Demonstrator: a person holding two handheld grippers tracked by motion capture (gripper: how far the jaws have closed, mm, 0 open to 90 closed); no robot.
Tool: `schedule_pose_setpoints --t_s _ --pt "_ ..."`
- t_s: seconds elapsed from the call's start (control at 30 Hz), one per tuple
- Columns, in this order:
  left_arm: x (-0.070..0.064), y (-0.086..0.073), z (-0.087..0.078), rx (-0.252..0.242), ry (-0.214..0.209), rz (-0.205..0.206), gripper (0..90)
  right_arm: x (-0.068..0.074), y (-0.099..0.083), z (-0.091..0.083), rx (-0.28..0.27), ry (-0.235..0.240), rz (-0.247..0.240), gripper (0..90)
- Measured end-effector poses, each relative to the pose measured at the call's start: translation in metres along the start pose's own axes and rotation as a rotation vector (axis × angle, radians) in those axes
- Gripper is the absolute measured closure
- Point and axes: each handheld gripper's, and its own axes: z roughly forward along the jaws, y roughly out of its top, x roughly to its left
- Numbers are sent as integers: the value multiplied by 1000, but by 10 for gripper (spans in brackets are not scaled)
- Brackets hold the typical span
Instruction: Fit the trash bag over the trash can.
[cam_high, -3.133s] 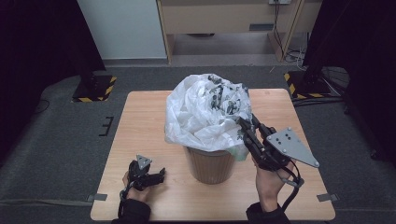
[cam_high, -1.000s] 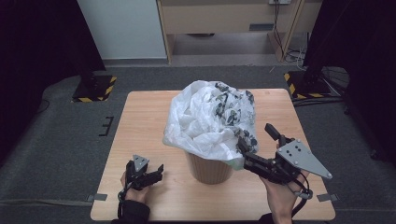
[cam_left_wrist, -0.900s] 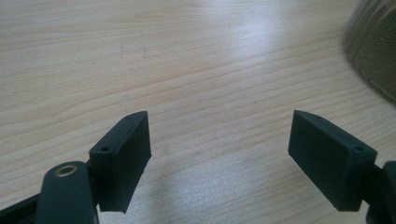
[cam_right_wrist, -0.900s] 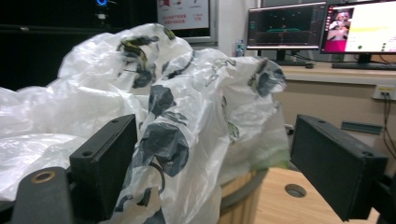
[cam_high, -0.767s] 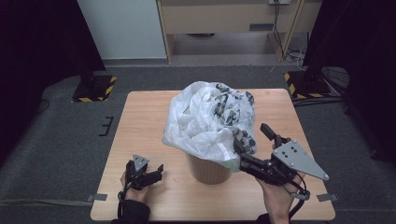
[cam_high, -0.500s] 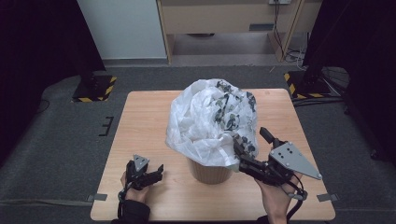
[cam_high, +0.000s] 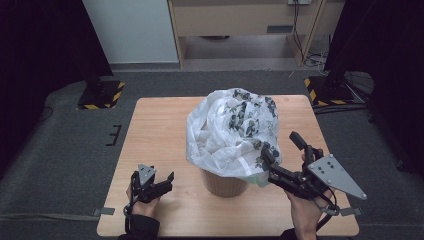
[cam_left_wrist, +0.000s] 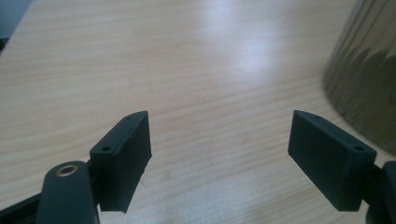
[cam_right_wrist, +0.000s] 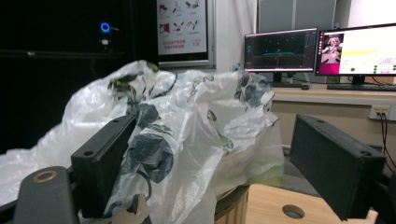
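Grey carpet surrounds the wooden table (cam_high: 160, 130), with a pale cabinet and yellow-and-black striped stand bases beyond its far edge. Biggest thing on the table is the white plastic bag (cam_high: 232, 132), printed with dark leaf shapes, billowing up out of the small round bin (cam_high: 223, 184) and draped over its rim; bag and bin sit right of centre, towards the near edge. The right gripper (cam_high: 281, 155) is up at the bag's right-hand lower edge, jaws spread wide, one jaw against the plastic and the other standing clear in the air; the right gripper view shows the bag's folds (cam_right_wrist: 187, 140) lying across the gap, not pinched. Down at the near left, the left gripper (cam_high: 169, 180) rests low by the table, jaws wide apart and holding nothing, with the bin's wall (cam_left_wrist: 369, 70) just off to its side.
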Motion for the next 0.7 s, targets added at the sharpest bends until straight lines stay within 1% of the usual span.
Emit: schedule_pose_setpoints --t_s 0.07,0.17,0.23,0.27,0.43,0.47,0.53,0.6,0.67,0.7 --pt "0 4 -3 -18 1 -4 210 -3 2 -2 -1 -3 0 157" --pt "1 8 -7 -39 4 -19 214 -5 3 -4 12 2 -7 150" --pt "1 11 -9 -51 3 -30 215 -5 3 -4 7 16 -2 144" --pt "1 12 -10 -58 4 -36 215 -4 3 -4 3 27 -5 137" --pt "-1 17 -15 -79 -4 -36 216 0 9 7 -17 34 -10 125" --pt "0 21 -17 -89 -2 -39 217 0 11 9 -25 34 -14 125" --pt "1 26 -19 -103 -4 -51 217 0 15 12 -46 45 3 125" --pt "1 31 -22 -115 -5 -55 218 0 19 12 -71 52 7 127" --pt "0 40 -26 -136 -6 -55 219 -2 23 11 -98 45 7 135" --pt "0 45 -28 -145 -4 -53 220 -6 26 9 -114 30 2 143"
